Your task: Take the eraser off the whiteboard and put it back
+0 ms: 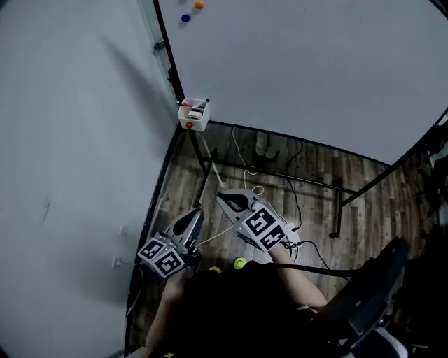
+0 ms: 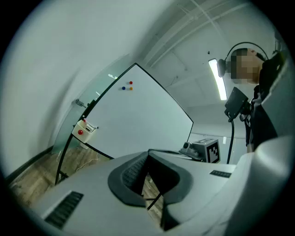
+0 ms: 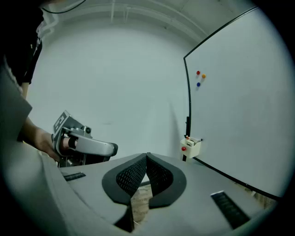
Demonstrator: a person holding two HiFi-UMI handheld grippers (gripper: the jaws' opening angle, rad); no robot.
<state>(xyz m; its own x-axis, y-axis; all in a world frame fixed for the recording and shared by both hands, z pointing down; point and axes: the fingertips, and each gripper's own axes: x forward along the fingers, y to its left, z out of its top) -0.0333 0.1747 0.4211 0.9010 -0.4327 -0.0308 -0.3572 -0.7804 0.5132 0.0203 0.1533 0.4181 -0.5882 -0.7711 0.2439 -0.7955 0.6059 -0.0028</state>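
Note:
The whiteboard (image 1: pixel 308 70) stands ahead on a black frame; it also shows in the left gripper view (image 2: pixel 133 120) and the right gripper view (image 3: pixel 239 106). A small white holder box (image 1: pixel 194 115) with a red knob hangs at its lower left corner (image 2: pixel 83 129) (image 3: pixel 190 146). Small items stick out of it; I cannot make out the eraser. My left gripper (image 1: pixel 194 217) is held low, shut and empty (image 2: pixel 148 151). My right gripper (image 1: pixel 222 197) is beside it, shut and empty too (image 3: pixel 146 155). Both are well short of the board.
A grey wall (image 1: pixel 70 140) runs along the left. Coloured magnets (image 1: pixel 192 12) sit near the board's top. Cables (image 1: pixel 294 210) and the stand's bars (image 1: pixel 336 210) lie on the wooden floor. There is a yellow-green ball (image 1: pixel 239 263) by my body and a black chair (image 1: pixel 371 294) at the right.

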